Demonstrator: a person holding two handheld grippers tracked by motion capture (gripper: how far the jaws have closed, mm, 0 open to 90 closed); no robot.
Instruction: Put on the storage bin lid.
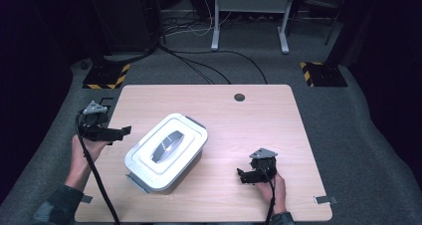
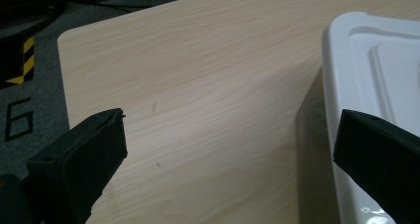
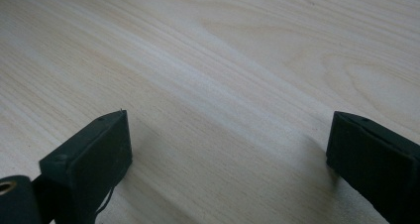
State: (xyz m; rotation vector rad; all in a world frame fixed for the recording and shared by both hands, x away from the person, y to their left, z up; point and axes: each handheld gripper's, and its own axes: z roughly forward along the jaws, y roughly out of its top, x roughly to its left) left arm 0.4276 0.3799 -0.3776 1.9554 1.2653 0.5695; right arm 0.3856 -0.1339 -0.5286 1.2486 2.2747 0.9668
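A white lidded storage box [image 1: 166, 152] with grey side latches and a grey handle lies at an angle left of the table's middle. My left gripper [image 1: 121, 131] hovers at the table's left edge, open, its jaws pointing toward the box. In the left gripper view the box's white lid [image 2: 376, 80] fills the right side, a little beyond my open gripper [image 2: 230, 142]. My right gripper [image 1: 242, 176] sits low near the front right of the table, open, jaws aimed left toward the box. The right gripper view has bare wood between the wide-apart jaws of that gripper [image 3: 228, 142].
The light wooden table [image 1: 259, 130] has a round cable hole [image 1: 239, 97] near its back edge. Grey carpet surrounds it, with cables, yellow-black striped stand bases [image 1: 107, 76] and a white frame's legs [image 1: 215, 36] behind. A tape mark [image 1: 326, 200] sits at the front right corner.
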